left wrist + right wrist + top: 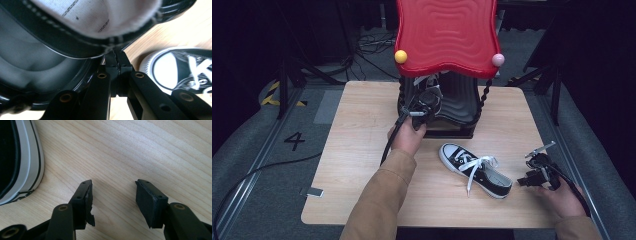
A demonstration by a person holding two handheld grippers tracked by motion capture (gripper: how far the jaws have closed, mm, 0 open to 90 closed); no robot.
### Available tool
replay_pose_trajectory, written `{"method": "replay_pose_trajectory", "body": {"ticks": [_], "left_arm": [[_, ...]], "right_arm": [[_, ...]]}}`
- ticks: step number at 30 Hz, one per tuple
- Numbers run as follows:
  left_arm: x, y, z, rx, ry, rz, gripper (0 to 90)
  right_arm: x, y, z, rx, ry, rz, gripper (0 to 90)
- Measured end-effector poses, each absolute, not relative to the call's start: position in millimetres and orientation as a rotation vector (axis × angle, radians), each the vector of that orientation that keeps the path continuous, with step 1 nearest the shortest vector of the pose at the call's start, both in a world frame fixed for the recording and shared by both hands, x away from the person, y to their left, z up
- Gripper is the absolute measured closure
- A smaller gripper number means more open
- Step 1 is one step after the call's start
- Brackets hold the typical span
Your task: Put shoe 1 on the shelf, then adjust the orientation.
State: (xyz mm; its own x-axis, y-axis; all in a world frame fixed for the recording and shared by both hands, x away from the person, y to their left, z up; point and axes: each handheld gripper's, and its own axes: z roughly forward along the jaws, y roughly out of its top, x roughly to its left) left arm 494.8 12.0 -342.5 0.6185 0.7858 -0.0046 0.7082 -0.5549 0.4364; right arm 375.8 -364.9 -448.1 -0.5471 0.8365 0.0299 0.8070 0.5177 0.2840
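I am looking over the pale wood-grain desk (362,150), where a glossy red wavy-topped rack (446,35) is standing. My left tongs (115,58) are pinching a black canvas sneaker's (82,27) rim inside it; its twin (475,169) is lying mid-desk, my right tongs (113,195) gaping beside it.

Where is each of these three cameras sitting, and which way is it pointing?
High view: above the table, looking forward and down; forearms, both hands, left gripper, right gripper.
Left gripper view: rides that gripper, jaws shut on a shoe's collar in the rack.
Right gripper view: its open jaws hover over bare wood.
Shared: the loose shoe.
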Motion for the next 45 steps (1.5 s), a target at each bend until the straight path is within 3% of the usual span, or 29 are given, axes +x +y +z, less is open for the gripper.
{"method": "replay_pose_trajectory", "body": {"ticks": [6, 12, 17, 20, 32, 43, 45], "left_arm": [[495, -3, -343, 2.505, 1.13, 0.303, 90.0], [497, 3, -342, 2.497, 1.147, 0.249, 89.7], [493, 1, -339, 2.525, 1.148, 0.303, 89.1], [490, 4, -337, 2.51, 1.152, 0.281, 78.4], [454, 23, -321, 2.55, 1.055, 0.164, 59.1], [425, 59, -338, 2.524, 1.208, 0.11, 40.7], [418, 63, -346, 2.531, 1.217, 0.153, 30.8]], "right_arm": [[375, -365, -447, 1.432, 2.637, 0.404, 47.8], [375, -365, -446, 1.427, 2.633, 0.413, 47.6], [374, -365, -444, 1.427, 2.629, 0.409, 47.5], [374, -364, -442, 1.426, 2.625, 0.414, 47.4], [370, -360, -433, 1.402, 2.636, 0.431, 50.2], [365, -350, -417, 1.362, 2.639, 0.479, 51.2], [364, -348, -414, 1.349, 2.643, 0.486, 51.1]]}}
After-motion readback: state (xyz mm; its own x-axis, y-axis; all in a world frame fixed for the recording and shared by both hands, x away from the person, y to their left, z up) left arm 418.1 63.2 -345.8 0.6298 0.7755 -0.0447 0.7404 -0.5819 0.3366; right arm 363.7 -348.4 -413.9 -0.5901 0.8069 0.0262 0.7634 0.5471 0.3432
